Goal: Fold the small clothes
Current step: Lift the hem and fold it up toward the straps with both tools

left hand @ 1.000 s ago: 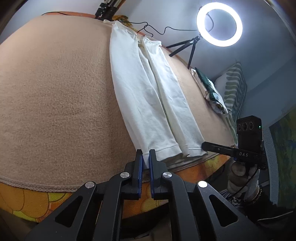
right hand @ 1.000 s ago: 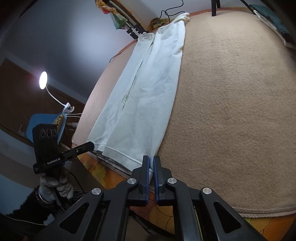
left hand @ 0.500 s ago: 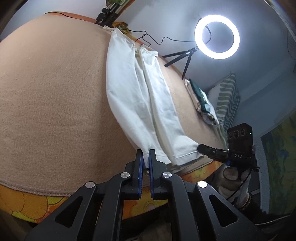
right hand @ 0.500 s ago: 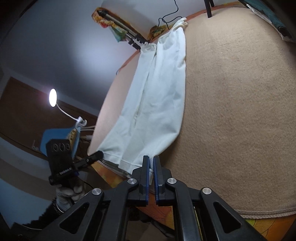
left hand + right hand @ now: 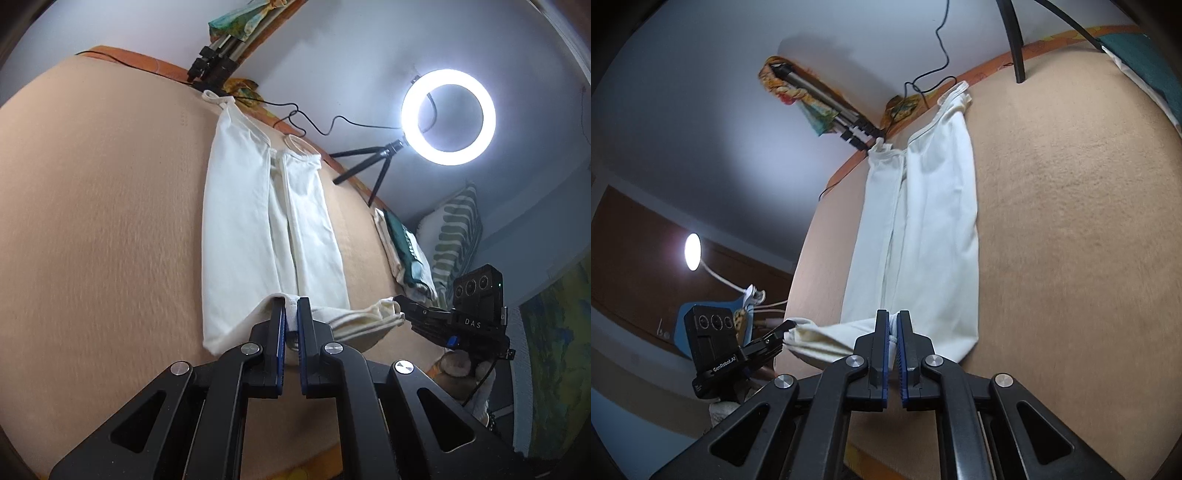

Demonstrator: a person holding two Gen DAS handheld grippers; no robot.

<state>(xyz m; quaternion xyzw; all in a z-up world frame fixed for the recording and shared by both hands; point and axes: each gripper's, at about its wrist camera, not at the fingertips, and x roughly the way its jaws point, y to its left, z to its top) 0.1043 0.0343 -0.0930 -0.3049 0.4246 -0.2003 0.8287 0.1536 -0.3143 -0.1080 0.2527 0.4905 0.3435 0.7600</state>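
here, white trousers point(image 5: 255, 229) lie lengthwise on a tan blanket point(image 5: 99, 221), hem end lifted. the left gripper point(image 5: 290, 314) pinches one hem corner; the right gripper point(image 5: 893, 325) pinches the other. a lit ring light point(image 5: 448, 116) and striped pillow point(image 5: 452, 240) appear only in the left view, a gooseneck lamp point(image 5: 692, 251) only in the right. readable markings: "das", "genrobot.ai".

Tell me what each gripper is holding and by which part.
Both hold the white trousers by the lifted leg-hem end: left gripper pinches one hem corner, right gripper the other.
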